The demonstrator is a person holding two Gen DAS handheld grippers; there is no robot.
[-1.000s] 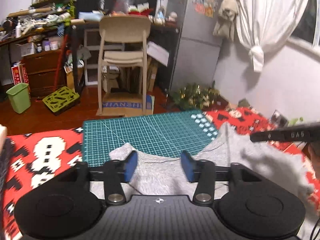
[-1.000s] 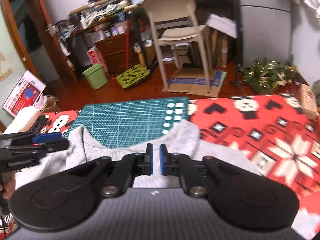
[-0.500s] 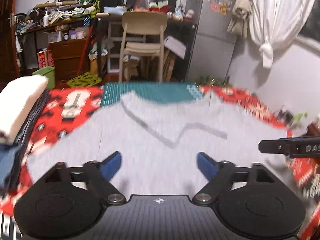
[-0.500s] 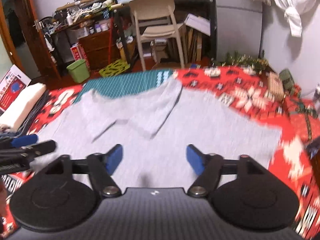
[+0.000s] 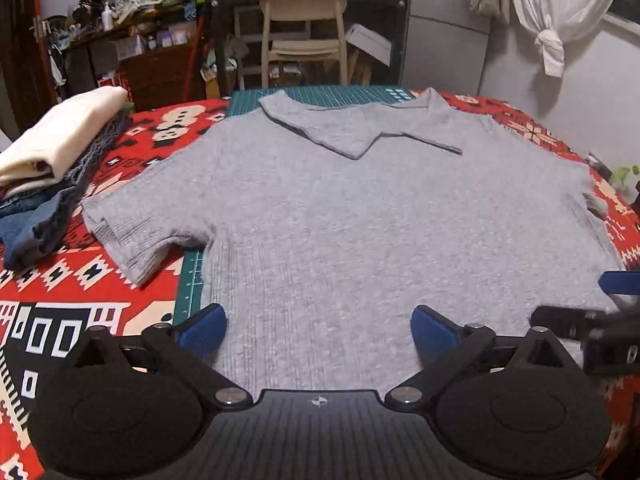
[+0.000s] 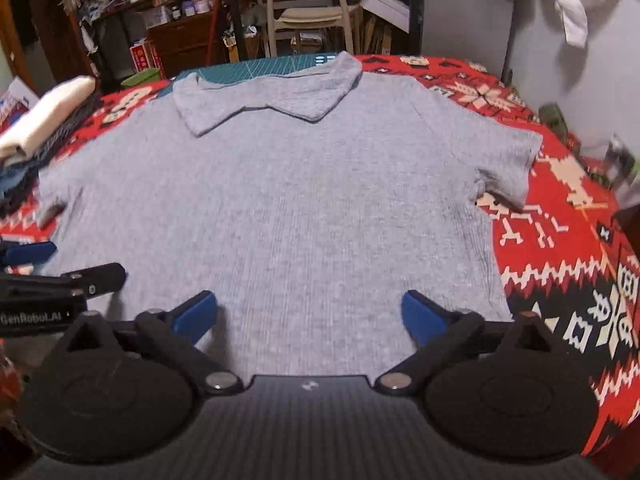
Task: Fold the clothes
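A cluttered room with a pale chair [image 5: 302, 32] and loaded shelves lies beyond the work surface, a red patterned blanket [image 5: 60, 292] carrying a green cutting mat [image 5: 320, 94] at its far edge. The grey shirt [image 5: 340, 208] now lies spread flat across mat and blanket, collar [image 5: 352, 132] at twelve o'clock, one short sleeve [image 5: 136, 236] at nine o'clock in the left view, the other sleeve [image 6: 508, 164] at three o'clock in the right view. A second ago both tongs sat up by the collar; they have since drawn back to the hem end at six o'clock. The left gripper [image 5: 318, 330] was then partly closed and the right gripper [image 6: 310, 316] almost shut; both jaws are now opening and stand wide, with only flat cloth lying beneath the gap and nothing pinched. A stack of folded clothes [image 5: 60, 148] sits at ten o'clock, apart from the shirt's sleeve. Judgement: the collar has been released and the smoothing-out is finished; no fold has yet been made in this shirt. The wide jaws over the hem suggest the next grip will be taken there, one tong on each side.
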